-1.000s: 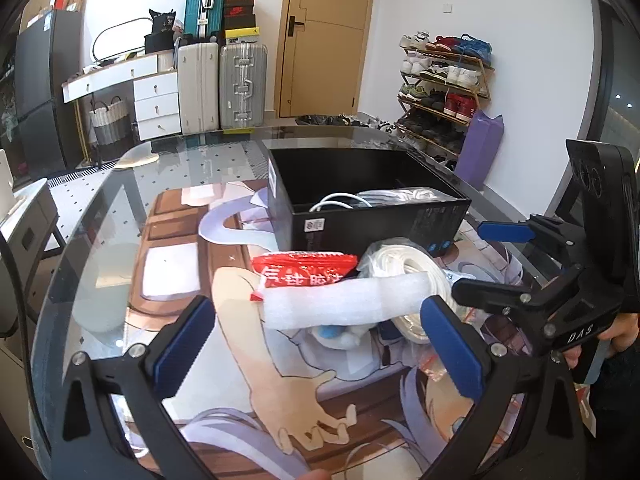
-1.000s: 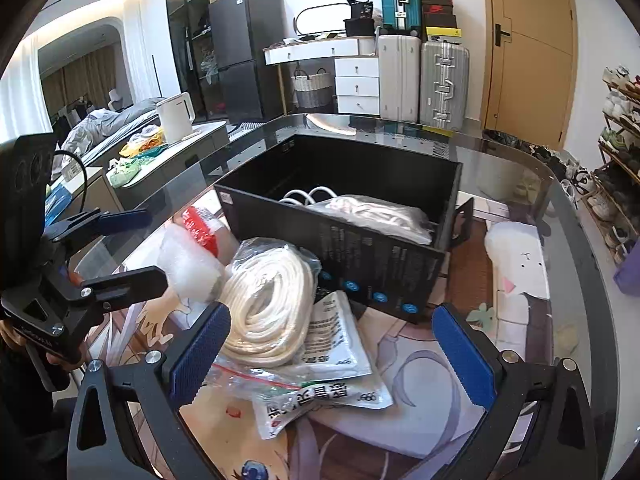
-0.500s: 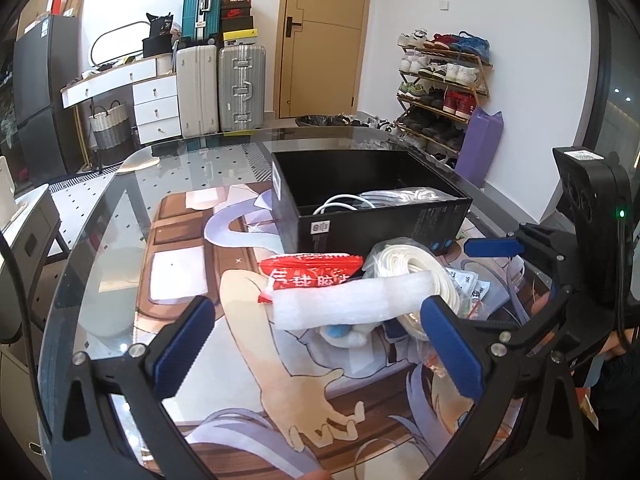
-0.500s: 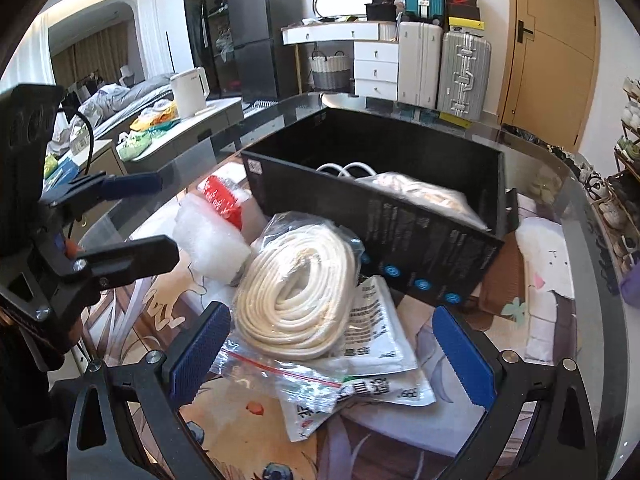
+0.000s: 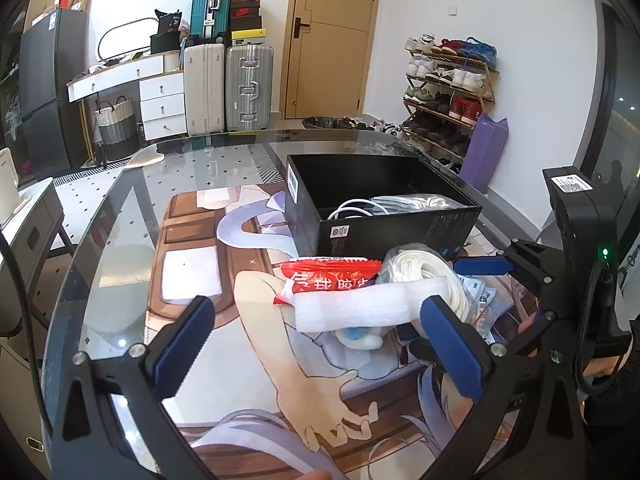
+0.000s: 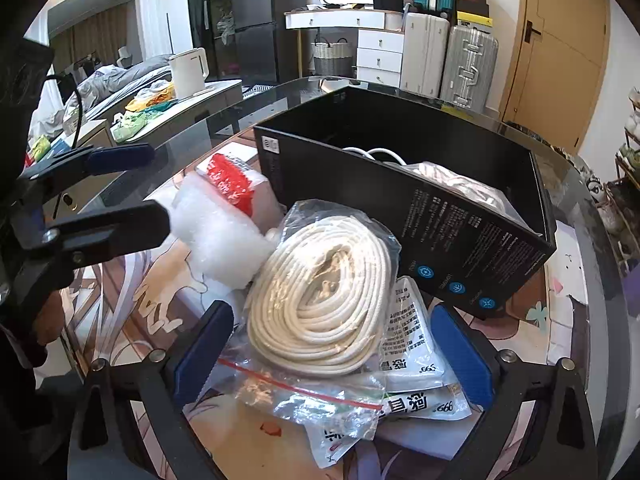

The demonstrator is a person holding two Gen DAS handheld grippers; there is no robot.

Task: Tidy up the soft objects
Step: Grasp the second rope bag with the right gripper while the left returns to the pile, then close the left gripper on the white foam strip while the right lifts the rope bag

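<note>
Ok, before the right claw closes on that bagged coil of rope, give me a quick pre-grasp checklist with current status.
1. Right claw open: ok, both pads spread wide.
2. Bagged rope coil between the pads: ok, though the coil lies mostly ahead of them.
3. Loose white packets under the coil: not ok, they could come up with the bag.
4. Left claw out of the way: ok, open, off to the side near the foam roll.
5. Black box has room: ok, partly filled, space visible.
6. Grip depth on the coil: cannot tell.
</note>
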